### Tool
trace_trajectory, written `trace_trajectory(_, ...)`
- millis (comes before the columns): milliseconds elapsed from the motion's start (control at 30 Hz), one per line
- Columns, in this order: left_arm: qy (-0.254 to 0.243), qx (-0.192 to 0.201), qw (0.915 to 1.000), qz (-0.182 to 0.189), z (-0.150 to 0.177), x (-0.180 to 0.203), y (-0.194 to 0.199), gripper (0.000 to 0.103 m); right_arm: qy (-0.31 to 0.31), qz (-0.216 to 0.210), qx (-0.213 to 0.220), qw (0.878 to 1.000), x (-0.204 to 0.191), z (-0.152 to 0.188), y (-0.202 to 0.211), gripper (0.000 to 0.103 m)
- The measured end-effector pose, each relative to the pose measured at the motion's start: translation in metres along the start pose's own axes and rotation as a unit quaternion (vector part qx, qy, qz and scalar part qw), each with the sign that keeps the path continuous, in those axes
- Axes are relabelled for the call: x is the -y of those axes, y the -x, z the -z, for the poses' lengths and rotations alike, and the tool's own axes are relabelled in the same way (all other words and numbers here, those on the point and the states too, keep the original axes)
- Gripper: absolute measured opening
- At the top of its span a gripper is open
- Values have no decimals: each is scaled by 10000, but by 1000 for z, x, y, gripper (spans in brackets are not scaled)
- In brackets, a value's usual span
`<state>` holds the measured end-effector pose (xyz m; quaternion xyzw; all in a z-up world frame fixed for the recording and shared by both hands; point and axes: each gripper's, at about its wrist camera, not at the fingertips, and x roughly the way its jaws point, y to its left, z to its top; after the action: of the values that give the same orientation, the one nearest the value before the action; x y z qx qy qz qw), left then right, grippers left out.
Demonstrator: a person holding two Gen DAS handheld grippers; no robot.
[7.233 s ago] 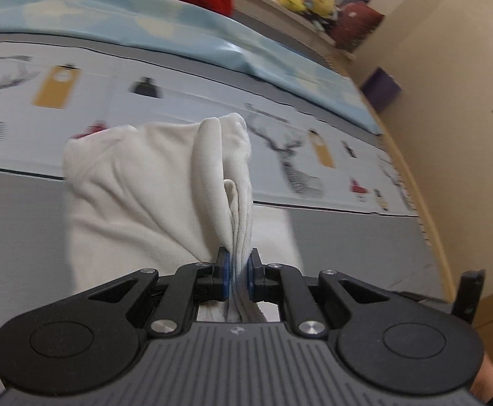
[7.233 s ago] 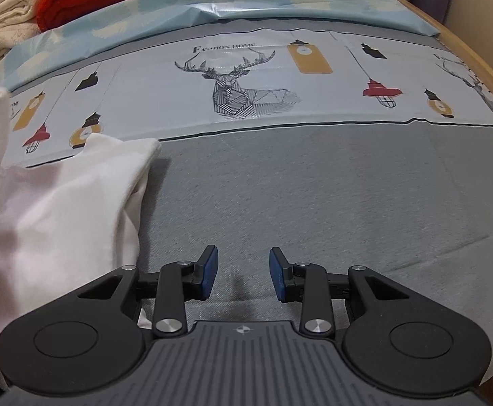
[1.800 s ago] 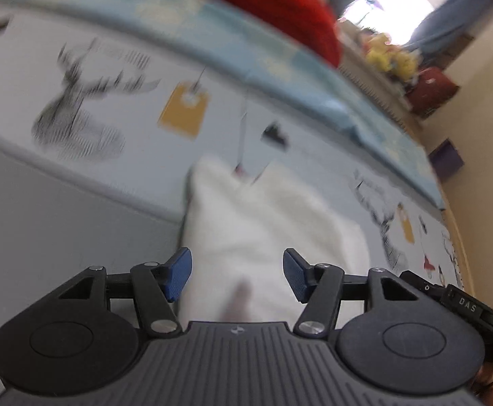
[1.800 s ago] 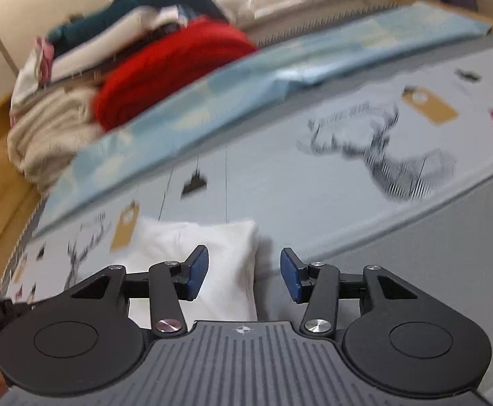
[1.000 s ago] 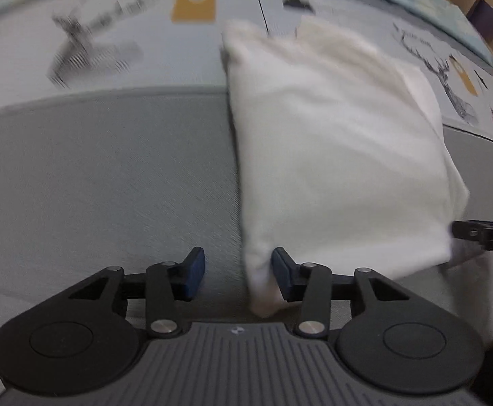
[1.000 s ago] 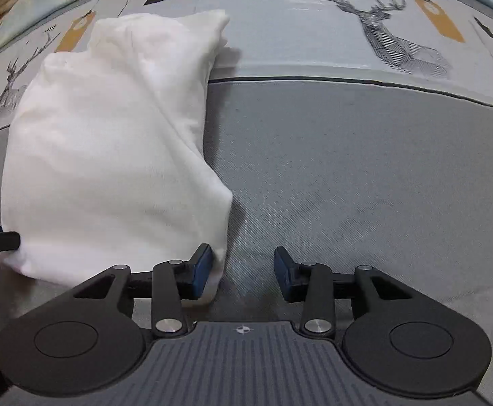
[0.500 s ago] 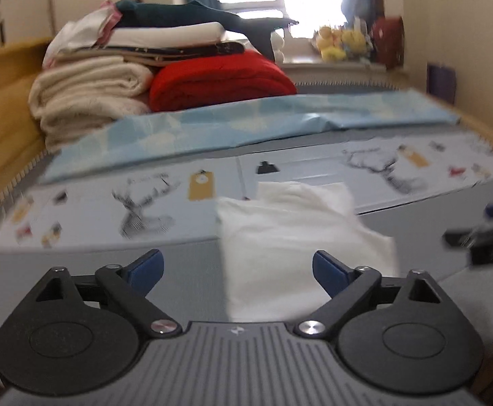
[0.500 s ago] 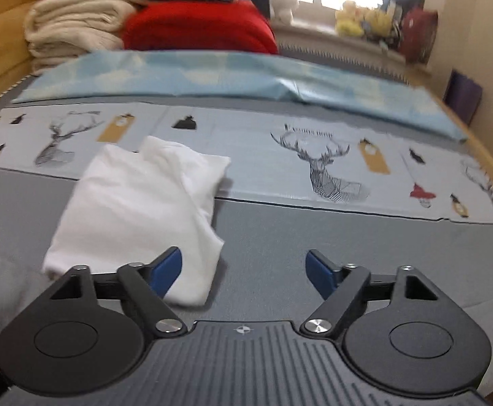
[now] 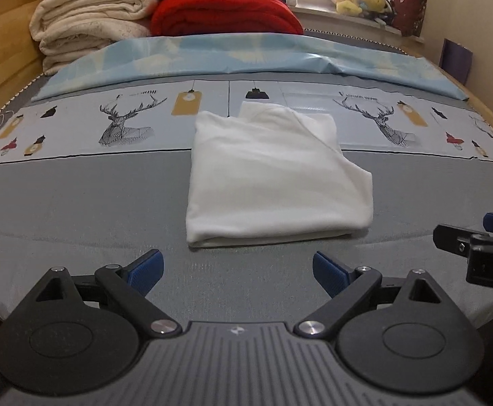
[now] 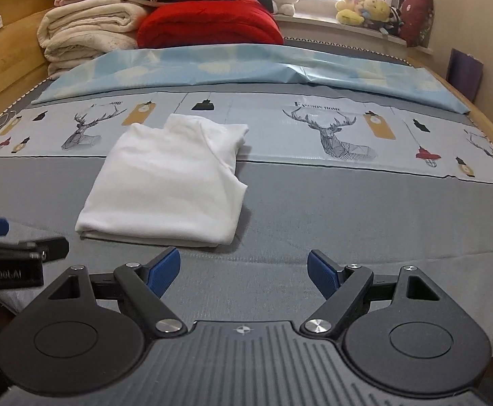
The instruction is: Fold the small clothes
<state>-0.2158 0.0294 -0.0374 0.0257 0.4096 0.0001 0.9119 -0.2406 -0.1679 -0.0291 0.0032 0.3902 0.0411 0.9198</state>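
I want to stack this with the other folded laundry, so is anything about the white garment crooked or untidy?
Slightly. The white garment lies folded flat on the bed, but its far end is uneven: a folded layer sticks out past the rest, and the right edge steps in instead of running straight. Both grippers are open and clear of it.

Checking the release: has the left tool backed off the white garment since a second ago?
Yes. The left tool, open, sits clear of the white garment.

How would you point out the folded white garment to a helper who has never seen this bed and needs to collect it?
Start at the bed with the grey cover and its band of deer prints. The folded white garment lies mid-bed, straddling that band's near edge. It is the only plain white piece lying alone; the cream blankets and red quilt are stacked at the far end.
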Motion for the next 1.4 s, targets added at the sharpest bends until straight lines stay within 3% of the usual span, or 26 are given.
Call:
trace_trajectory(233, 250, -42, 9997, 54, -4, -8, -5, 97, 108, -109, 80, 9999, -10, -4, -4, 84)
trace_trajectory(1400, 351, -122, 9993, 88, -5, -8, -12, 97, 28, -168, 94, 9998, -9, -9, -7, 84)
